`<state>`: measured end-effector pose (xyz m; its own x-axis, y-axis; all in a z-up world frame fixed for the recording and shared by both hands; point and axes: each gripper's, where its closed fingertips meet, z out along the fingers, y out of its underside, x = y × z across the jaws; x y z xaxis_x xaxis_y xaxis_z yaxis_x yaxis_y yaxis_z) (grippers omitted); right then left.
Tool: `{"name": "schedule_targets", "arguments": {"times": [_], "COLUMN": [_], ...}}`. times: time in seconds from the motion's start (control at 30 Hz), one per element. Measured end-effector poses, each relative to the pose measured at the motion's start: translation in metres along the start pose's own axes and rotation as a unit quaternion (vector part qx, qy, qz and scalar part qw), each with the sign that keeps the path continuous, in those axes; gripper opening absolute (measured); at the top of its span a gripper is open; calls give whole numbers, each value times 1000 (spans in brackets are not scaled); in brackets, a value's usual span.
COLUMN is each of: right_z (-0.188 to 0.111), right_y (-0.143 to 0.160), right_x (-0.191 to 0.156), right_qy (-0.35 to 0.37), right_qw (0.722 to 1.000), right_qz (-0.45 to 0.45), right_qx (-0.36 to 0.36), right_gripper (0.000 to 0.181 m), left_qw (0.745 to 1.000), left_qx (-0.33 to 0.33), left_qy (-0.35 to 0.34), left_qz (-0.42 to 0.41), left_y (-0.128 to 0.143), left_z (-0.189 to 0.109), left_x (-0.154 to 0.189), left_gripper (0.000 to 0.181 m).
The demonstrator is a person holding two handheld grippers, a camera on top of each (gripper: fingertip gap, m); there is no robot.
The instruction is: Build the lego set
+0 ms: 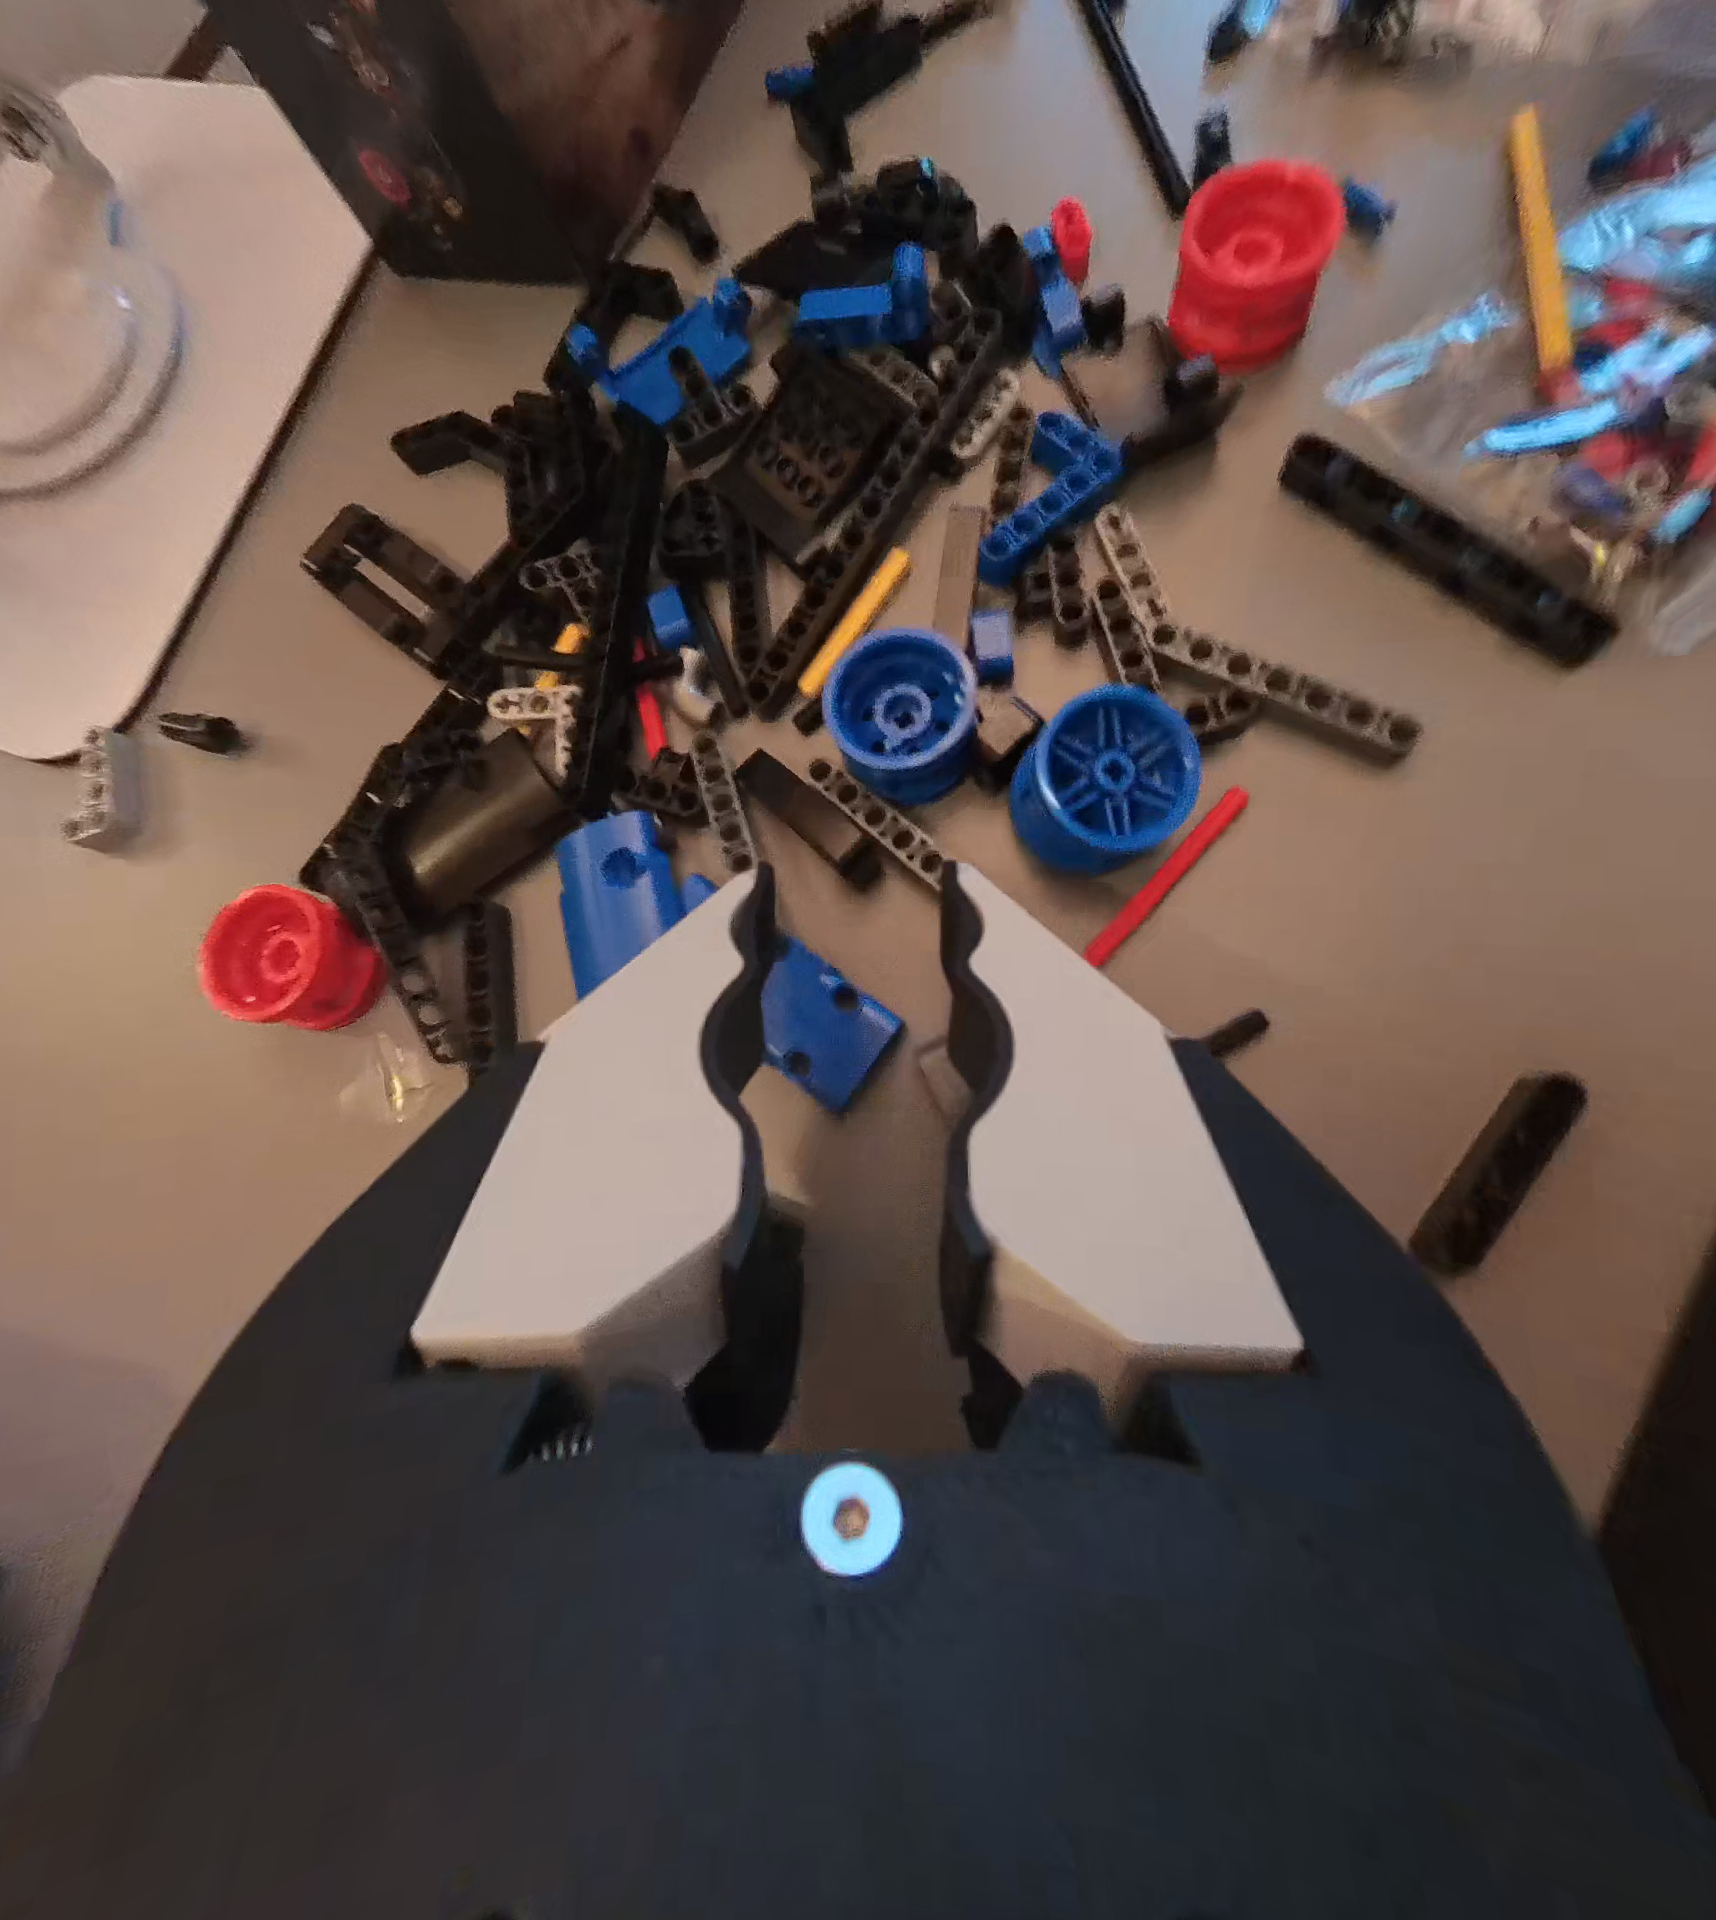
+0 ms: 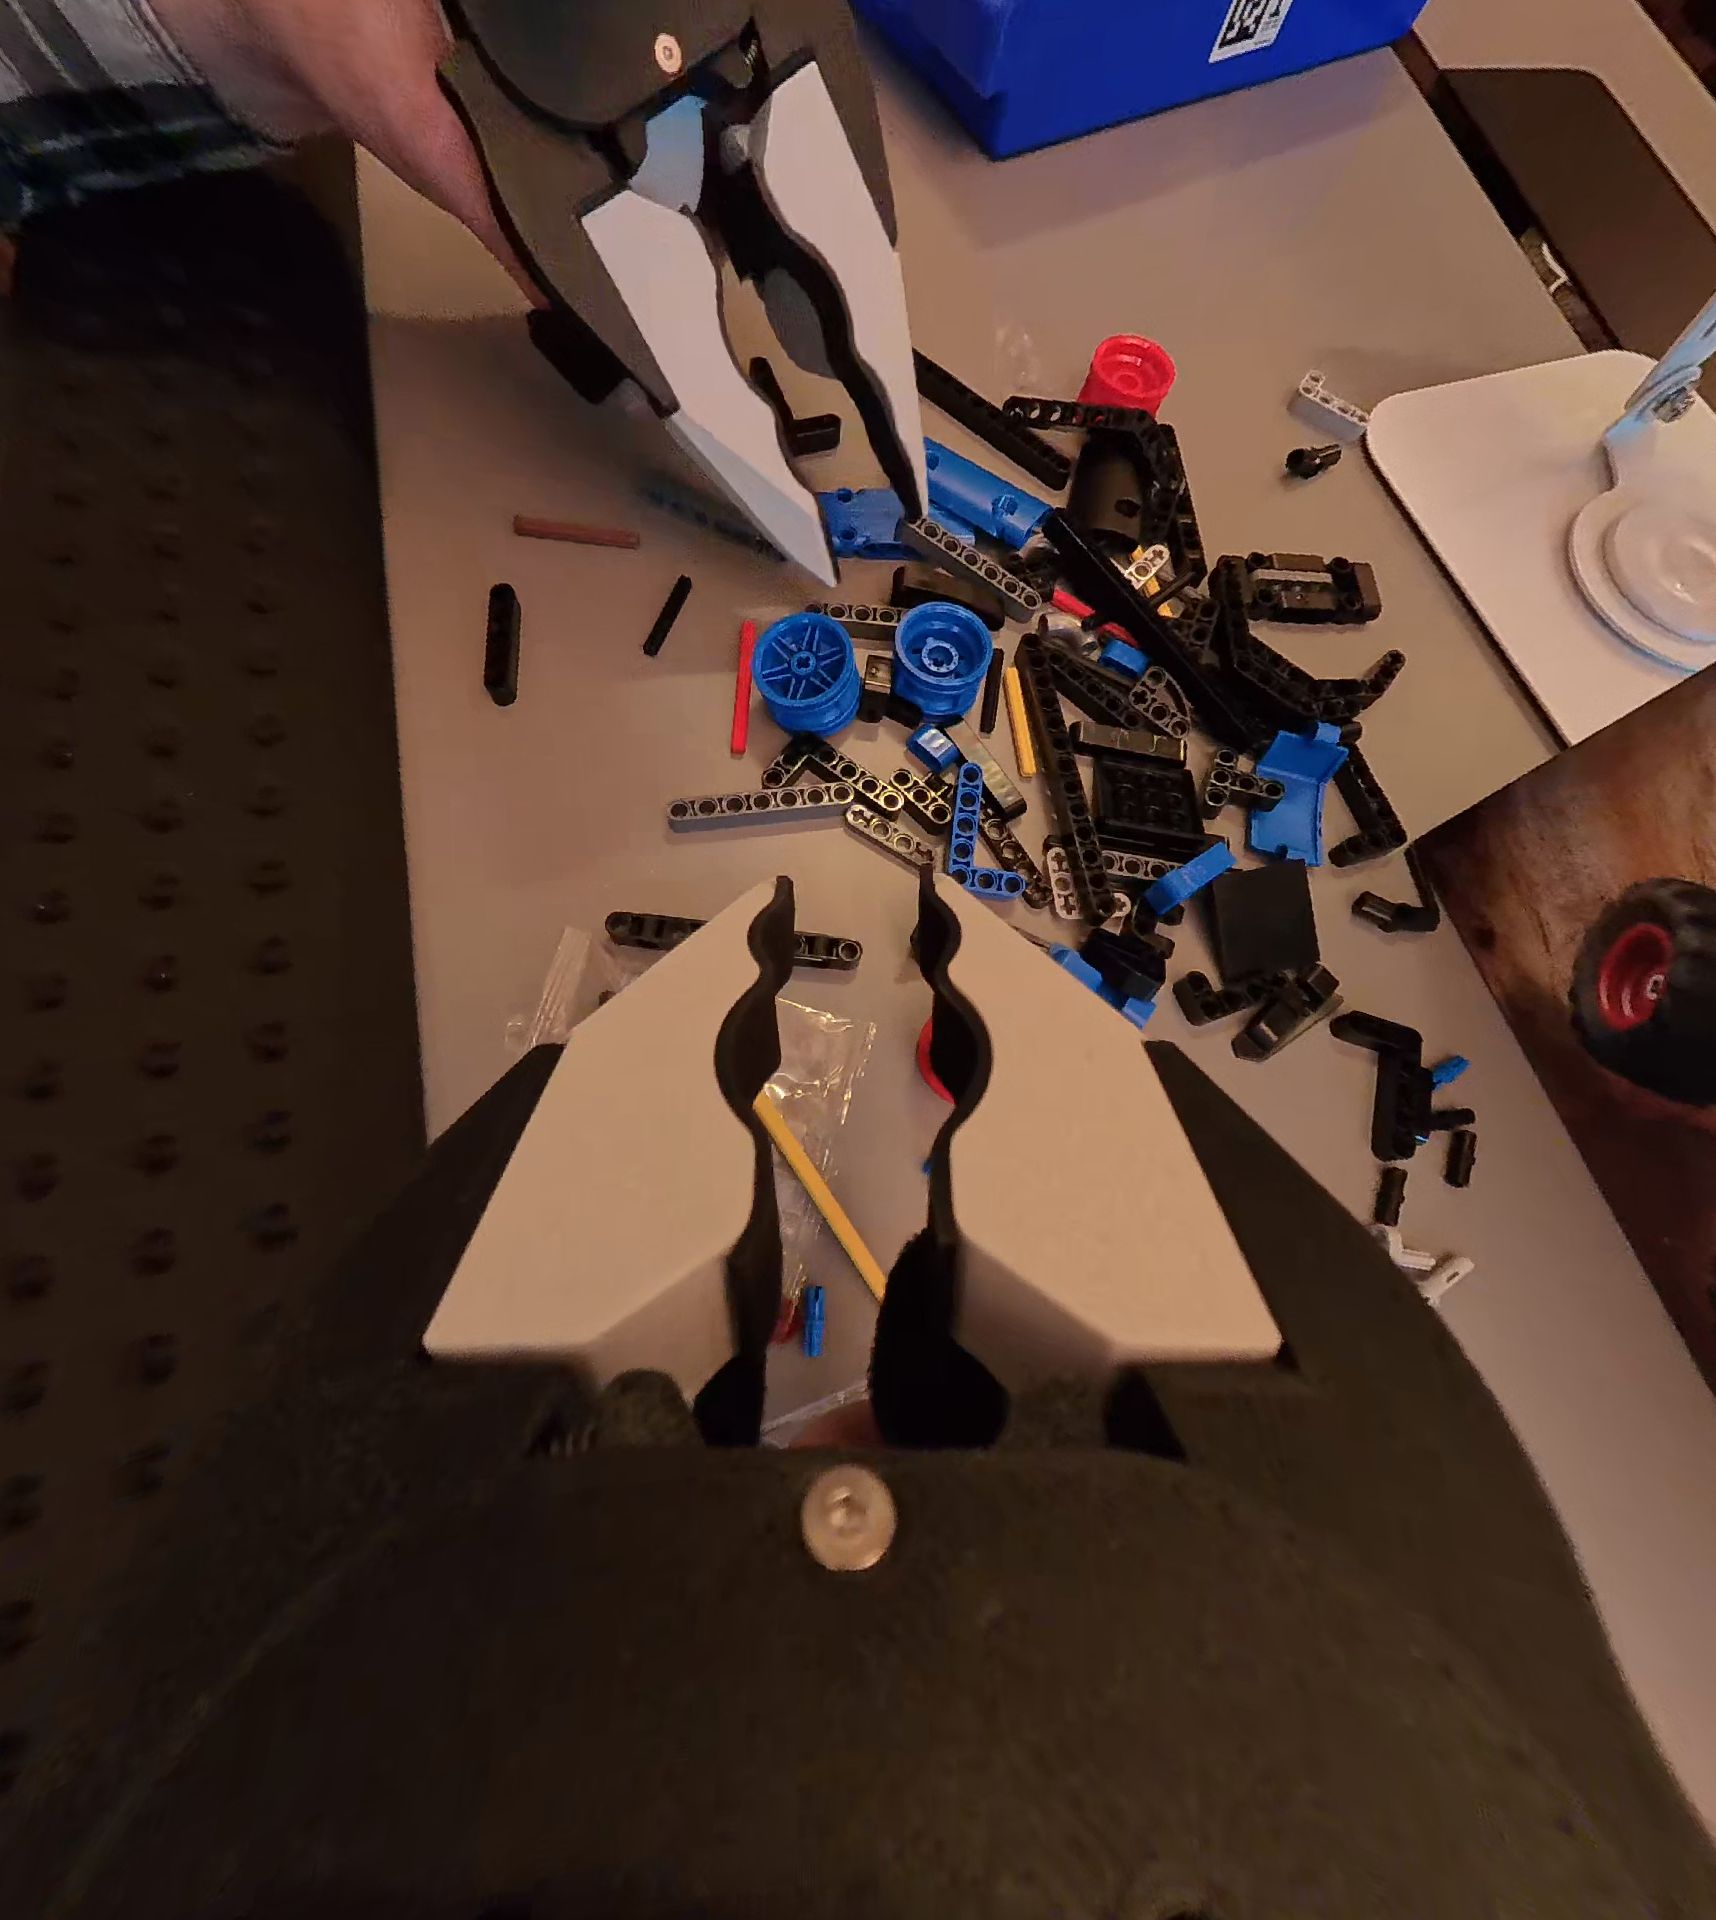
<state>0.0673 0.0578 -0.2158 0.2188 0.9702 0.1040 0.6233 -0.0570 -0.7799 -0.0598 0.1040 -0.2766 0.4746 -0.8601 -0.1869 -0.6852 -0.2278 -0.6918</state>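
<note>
A heap of loose black, blue and grey lego pieces (image 1: 781,499) lies on the grey table (image 1: 1456,935); it also shows in the right wrist view (image 2: 1093,727). My left gripper (image 1: 854,883) is open and empty. It hovers low over a flat blue panel (image 1: 823,1023) at the heap's near edge, and the pads do not press on the panel. The right wrist view shows the left gripper (image 2: 869,535) tilted down over that panel (image 2: 859,514). My right gripper (image 2: 854,894) is open and empty above a clear bag (image 2: 823,1039), a yellow axle (image 2: 818,1195) and a partly hidden red wheel (image 2: 932,1070).
Two blue wheels (image 1: 1010,748), red wheels (image 1: 1249,260) (image 1: 282,956) and a red axle (image 1: 1166,878) lie around the heap. A bag of parts (image 1: 1612,364), the set's box (image 2: 1664,987), a white lamp base (image 2: 1519,540) and a blue box (image 2: 1093,73) ring the table. There is about 15 cm between the tips of the two grippers. To the red axle (image 1: 1166,878): left tips about 4 cm, right tips about 12 cm. The right camera catches it too, in the right wrist view (image 2: 743,676).
</note>
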Motion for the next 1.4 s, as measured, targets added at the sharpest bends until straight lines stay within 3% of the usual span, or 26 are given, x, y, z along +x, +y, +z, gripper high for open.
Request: {"name": "schedule_targets", "arguments": {"times": [0.23, 0.43, 0.53, 0.67, 0.77, 0.93, 1.07, 1.23, 1.4], "right_z": [-2, -7, -9, -10, -6, 7, 10, 6, 0], "right_y": [-1, 0, -1, -14, -33, -74, -95, -106, -104], "right_x": [1, 3, 4, 3, -1, -18, -18, -27, -38], "right_qy": [2, 5, 8, 19, 13, -60, -97, -140, -135], "right_qw": [1000, 1000, 1000, 998, 994, 966, 939, 922, 934], "right_qz": [0, 2, 11, 33, 74, 176, 229, 242, 211], "right_qx": [7, 13, 18, 41, 79, 182, 238, 266, 255], "right_gripper": [22, 21, 21, 23, 26, 27, 28, 10, 6], "left_qw": [999, 998, 998, 989, 960, 909, 899, 881, 904], "left_qx": [-38, -40, -5, 111, 226, 339, 357, 377, 336], "left_qy": [-14, -33, -39, 2, 69, 163, 195, 221, 218], "left_qz": [-25, -27, -51, -103, -148, -178, -165, -183, -151], "left_y": [-1, 0, -7, -37, -70, -104, -111, -112, -99], "left_z": [19, 16, 2, -26, -54, -85, -90, -96, -97], "left_x": [-3, -9, -14, -10, 3, 31, 53, 63, 73], "left_gripper": [9, 7, 7, 7, 6, 8, 7, 7, 13]}}
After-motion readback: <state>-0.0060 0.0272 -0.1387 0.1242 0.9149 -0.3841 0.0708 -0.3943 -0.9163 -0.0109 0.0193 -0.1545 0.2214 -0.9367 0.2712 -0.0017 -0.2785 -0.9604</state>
